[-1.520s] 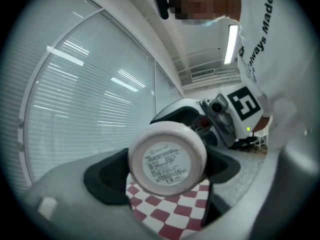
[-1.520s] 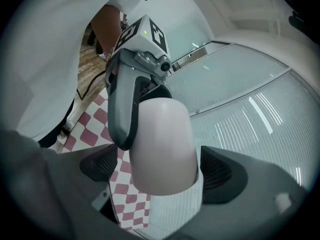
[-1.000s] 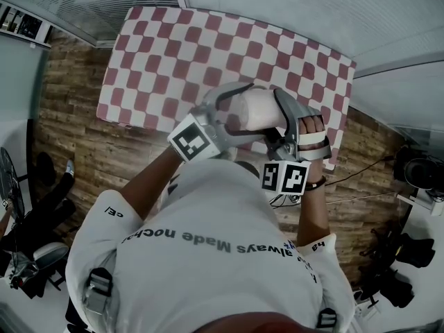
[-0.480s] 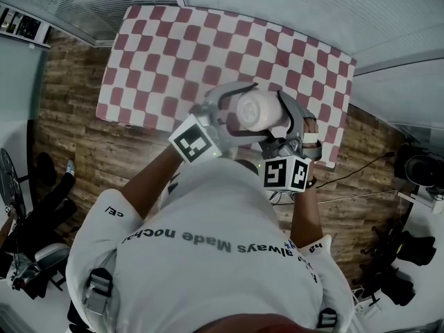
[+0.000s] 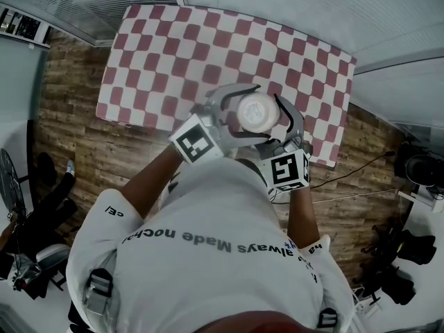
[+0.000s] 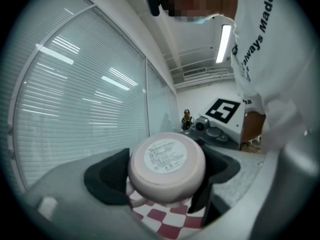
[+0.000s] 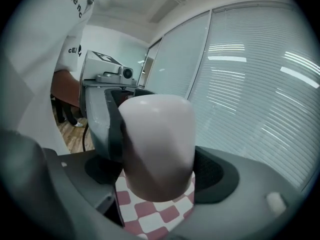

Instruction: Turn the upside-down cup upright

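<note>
A pale pink cup (image 5: pixel 255 112) hangs in the air over the near edge of the checked table (image 5: pixel 173 47). Its flat, labelled base (image 6: pixel 167 159) faces up and its mouth points down at the cloth. My left gripper (image 5: pixel 261 113) reaches in from the left, with its black pads against opposite sides of the cup. My right gripper (image 5: pixel 254 109) comes in from below right, and its pads also press on the cup wall (image 7: pixel 157 149). In the right gripper view a grey finger of the left gripper (image 7: pixel 102 126) shows beside the cup. The cup's mouth is hidden.
The red-and-white checked cloth covers the whole table, and nothing else stands on it. Wood floor (image 5: pixel 69 130) lies left of and below the table. Cables and dark gear (image 5: pixel 409 172) sit at the right. Windows with blinds run behind the table.
The cup has swung from lying sideways to base-up as the right gripper rolled; its marker cube slid slightly down and left. The left gripper has stayed in place.
</note>
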A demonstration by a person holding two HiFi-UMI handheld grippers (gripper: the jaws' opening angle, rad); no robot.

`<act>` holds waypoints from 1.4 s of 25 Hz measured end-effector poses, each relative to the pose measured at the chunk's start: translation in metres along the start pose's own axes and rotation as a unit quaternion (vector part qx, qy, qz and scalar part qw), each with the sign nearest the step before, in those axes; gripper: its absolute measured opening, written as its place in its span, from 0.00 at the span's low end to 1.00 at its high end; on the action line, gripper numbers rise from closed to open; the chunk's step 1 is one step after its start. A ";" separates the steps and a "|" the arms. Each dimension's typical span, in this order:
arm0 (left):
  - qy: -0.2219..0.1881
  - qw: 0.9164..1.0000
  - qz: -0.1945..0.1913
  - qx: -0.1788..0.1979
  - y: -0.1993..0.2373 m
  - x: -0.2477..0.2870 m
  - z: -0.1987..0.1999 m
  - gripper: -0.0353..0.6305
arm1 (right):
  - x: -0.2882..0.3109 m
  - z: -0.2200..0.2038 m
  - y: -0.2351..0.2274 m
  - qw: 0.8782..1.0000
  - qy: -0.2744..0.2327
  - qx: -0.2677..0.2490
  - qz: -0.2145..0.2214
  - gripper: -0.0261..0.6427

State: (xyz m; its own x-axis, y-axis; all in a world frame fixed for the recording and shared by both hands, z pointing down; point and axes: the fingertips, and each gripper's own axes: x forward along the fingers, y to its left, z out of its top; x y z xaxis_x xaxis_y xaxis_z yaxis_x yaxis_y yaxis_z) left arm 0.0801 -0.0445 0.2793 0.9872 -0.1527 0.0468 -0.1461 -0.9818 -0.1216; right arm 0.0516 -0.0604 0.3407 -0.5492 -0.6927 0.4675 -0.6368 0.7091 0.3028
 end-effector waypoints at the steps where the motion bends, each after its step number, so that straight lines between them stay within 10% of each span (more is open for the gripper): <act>1: 0.002 1.000 0.000 -0.002 0.000 0.000 -0.001 0.72 | 0.001 -0.001 0.001 1.000 -0.003 0.006 0.003 0.67; 35: 0.194 0.979 -0.043 -0.040 -0.001 0.014 -0.176 0.72 | 0.095 -0.127 0.048 0.985 -0.015 0.159 0.058 0.67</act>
State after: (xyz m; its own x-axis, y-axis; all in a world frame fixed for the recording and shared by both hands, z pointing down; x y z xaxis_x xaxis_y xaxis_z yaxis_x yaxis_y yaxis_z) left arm 0.0829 -0.0656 0.4549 0.8999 -0.0853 0.4277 -0.0829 -0.9963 -0.0243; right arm 0.0373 -0.0752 0.5053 -0.6414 -0.6162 0.4570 -0.7036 0.7100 -0.0301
